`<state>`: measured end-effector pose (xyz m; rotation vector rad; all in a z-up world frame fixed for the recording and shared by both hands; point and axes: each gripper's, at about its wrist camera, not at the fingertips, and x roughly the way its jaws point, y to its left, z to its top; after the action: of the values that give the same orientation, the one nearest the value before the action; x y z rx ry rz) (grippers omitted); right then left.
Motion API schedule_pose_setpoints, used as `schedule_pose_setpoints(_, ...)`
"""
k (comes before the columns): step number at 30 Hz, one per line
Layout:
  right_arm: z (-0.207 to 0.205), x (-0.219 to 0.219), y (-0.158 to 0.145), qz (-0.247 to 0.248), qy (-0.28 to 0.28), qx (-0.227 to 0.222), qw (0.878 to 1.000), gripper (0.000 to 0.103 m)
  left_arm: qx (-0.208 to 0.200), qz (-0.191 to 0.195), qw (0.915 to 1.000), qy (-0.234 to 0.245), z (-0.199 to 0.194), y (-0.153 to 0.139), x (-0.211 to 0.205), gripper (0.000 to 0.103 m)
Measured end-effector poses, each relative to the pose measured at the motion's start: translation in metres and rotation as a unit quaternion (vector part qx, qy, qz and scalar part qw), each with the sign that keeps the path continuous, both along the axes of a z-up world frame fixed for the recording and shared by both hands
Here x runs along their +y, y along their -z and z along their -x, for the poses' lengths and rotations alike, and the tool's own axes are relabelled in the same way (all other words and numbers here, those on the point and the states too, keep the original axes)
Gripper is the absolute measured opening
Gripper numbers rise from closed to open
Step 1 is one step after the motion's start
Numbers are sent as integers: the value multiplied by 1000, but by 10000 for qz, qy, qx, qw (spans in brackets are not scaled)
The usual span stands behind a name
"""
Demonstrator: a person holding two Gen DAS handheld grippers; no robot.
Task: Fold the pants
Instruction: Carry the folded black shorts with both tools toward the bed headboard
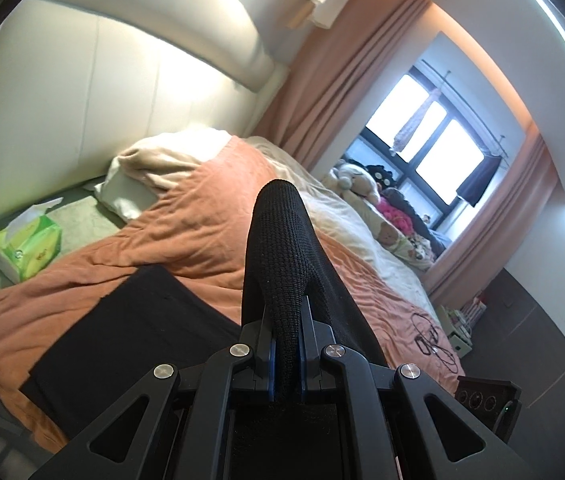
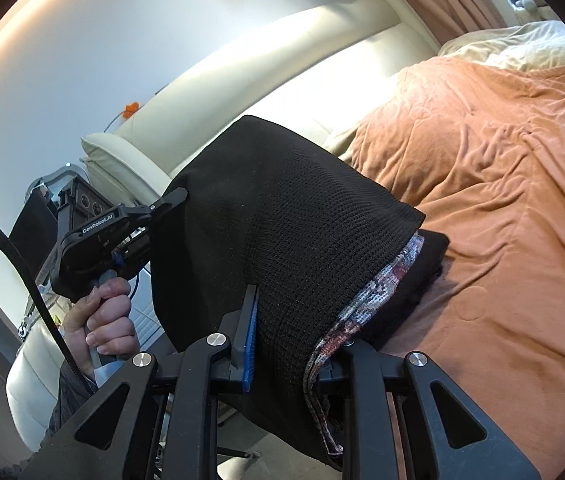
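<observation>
Left wrist view shows the left gripper (image 1: 287,344) with its fingers (image 1: 270,356) squeezed tight on a fold of the black pants (image 1: 278,248). The knit cloth stands up from between the fingers like a tall hump and blocks the middle of the view. Another flat part of the black cloth lies on the orange blanket (image 1: 186,240) to the left, near the gripper. The blanket covers the bed. Far to the left sits a green tissue box (image 1: 28,246), next to a white pillow (image 1: 130,196). Soft toys (image 1: 362,184) sit at the far side of the bed under the window (image 1: 434,132), with pink curtains (image 1: 342,80) beside it. A black cable (image 1: 430,336) lies on the blanket to the right.

Right wrist view shows the right gripper (image 2: 282,344) with its fingers (image 2: 250,340) closed on the pants (image 2: 274,216) too. The cloth hangs over them like a tent, so only the left finger with its blue pad can be seen. A patterned inside edge (image 2: 366,312) of the pants shows on the right. To the left, a hand (image 2: 106,320) holds the handle of the left gripper (image 2: 180,196), whose tip meets the edge of the pants. The pants are lifted up between both grippers, above the near side of the orange blanket (image 2: 502,184).
</observation>
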<state>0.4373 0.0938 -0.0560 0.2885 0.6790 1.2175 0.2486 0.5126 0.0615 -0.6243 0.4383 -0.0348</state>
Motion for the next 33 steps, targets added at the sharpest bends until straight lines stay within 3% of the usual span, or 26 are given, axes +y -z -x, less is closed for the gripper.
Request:
schedule_pose_setpoints(10, -34, 95, 27, 201, -231, 304, 9991, 14, 397, 109, 9982, -434, -29, 42, 70, 8)
schedule_pose_setpoints(19, -58, 123, 44, 248, 24, 598, 9979, 14, 861, 128, 9949, -517, -90, 85, 102, 8)
schedule_pose_setpoints(22, -71, 128, 57, 271, -19, 1214, 9922, 19, 1322, -3, 9892, -630, -111, 104, 109, 9)
schedule_pose_setpoints(24, -78, 126, 66, 172, -148, 1598, 9869, 41, 1688, 18, 9827, -763, -119, 120, 115, 11)
schedule_pose_setpoints(25, -81, 124, 72, 120, -152, 1753, 9843, 63, 1717, -6, 9818, -813, -118, 123, 117, 12)
schedule_pose_setpoints(26, -83, 121, 75, 38, -159, 1834, 9829, 70, 1699, -15, 9818, -843, -115, 125, 118, 13)
schedule_pose_setpoints(28, -87, 121, 81, -133, -332, 2065, 9778, 70, 1715, -49, 9808, -922, -109, 124, 119, 24)
schedule_pose_setpoints(33, -104, 135, 93, -441, -564, 2679, 9608, 70, 1714, -292, 9776, -1186, -88, 110, 117, 29)
